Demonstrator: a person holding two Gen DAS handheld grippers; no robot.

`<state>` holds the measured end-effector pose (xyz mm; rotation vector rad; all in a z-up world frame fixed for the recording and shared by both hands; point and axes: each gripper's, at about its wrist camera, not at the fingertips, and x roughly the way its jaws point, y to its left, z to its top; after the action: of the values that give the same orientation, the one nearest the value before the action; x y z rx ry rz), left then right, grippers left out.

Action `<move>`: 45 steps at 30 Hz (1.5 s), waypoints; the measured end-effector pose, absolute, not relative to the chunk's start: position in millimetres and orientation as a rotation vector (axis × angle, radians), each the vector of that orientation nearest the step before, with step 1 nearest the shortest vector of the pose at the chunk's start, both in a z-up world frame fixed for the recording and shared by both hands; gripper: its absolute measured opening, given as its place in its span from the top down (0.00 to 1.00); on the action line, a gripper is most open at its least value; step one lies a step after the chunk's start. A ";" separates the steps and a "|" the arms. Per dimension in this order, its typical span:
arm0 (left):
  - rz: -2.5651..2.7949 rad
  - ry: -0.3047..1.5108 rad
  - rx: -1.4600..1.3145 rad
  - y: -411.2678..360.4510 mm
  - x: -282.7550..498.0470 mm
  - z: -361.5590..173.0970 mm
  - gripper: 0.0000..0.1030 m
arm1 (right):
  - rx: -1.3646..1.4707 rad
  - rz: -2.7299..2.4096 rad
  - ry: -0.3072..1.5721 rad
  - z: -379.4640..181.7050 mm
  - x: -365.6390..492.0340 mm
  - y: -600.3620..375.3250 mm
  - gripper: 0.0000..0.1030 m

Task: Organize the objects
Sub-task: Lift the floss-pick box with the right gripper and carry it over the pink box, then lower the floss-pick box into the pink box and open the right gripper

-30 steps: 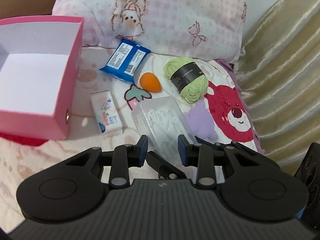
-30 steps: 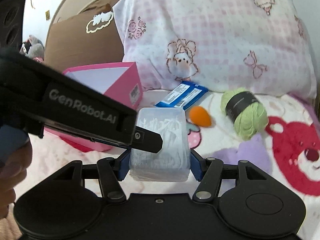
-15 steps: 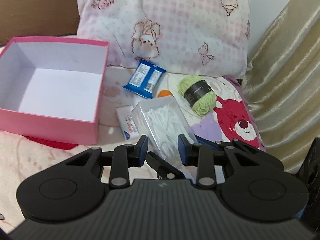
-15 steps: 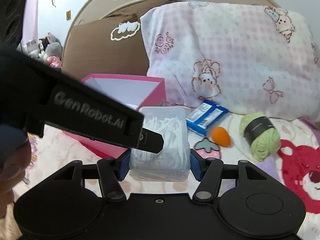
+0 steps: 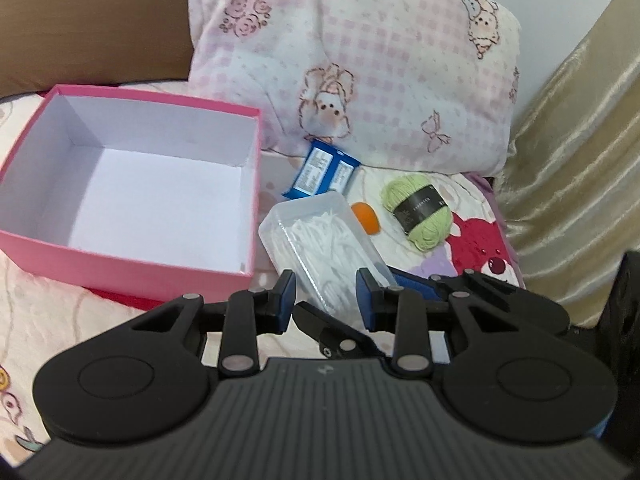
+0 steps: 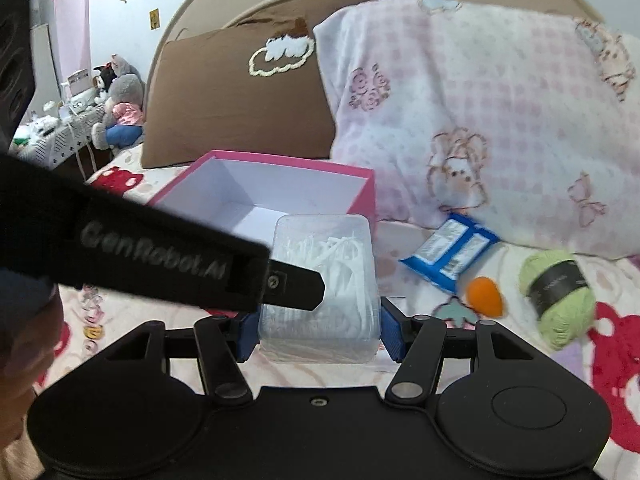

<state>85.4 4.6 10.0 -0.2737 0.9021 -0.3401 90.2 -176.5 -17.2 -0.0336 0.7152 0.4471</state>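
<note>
Above the bedspread, the right gripper points toward the pillows and pinches a clear plastic box of white floss picks between its blue pads, holding it just right of the open pink box. From the left wrist camera, the left gripper sits level beside it, its jaws spread with nothing between them; the clear box shows through the gap, farther off. One pink box, one clear box, one blue packet, one orange egg-shaped sponge and one green yarn ball are in view, the last three lying on the bedspread to the right, near a pink checked pillow. One brown pillow stands far left. From the right wrist camera, the left gripper's black body crosses the frame and hides the pink box's near left corner. The sponge is half hidden behind the clear box from the left wrist camera, and print on the packet is too small to read.
</note>
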 end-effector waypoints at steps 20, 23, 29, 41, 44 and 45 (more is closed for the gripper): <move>-0.356 0.872 -0.398 87.8 173.0 24.8 0.68 | -0.310 0.556 0.800 23.3 201.8 -96.1 0.38; -0.362 0.873 -0.450 102.8 181.0 10.2 0.67 | -0.380 0.568 0.819 16.6 210.9 -80.5 0.38; -0.336 0.923 -0.485 129.6 189.9 -17.2 0.67 | -0.436 0.626 0.850 -8.9 220.3 -50.7 0.38; -0.265 0.966 -0.445 146.6 209.7 -53.1 0.69 | -0.545 0.700 0.828 -47.1 241.9 -20.4 0.38; -0.260 0.988 -0.450 149.5 216.0 -63.5 0.69 | -0.550 0.739 0.845 -55.3 251.0 -20.3 0.38; -0.254 0.995 -0.446 149.4 217.6 -66.9 0.69 | -0.552 0.756 0.848 -58.1 253.2 -20.1 0.38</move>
<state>217.6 149.4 -66.9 -0.4465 0.9950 -0.2536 253.2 -20.1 -58.1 -0.5519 0.8478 0.7556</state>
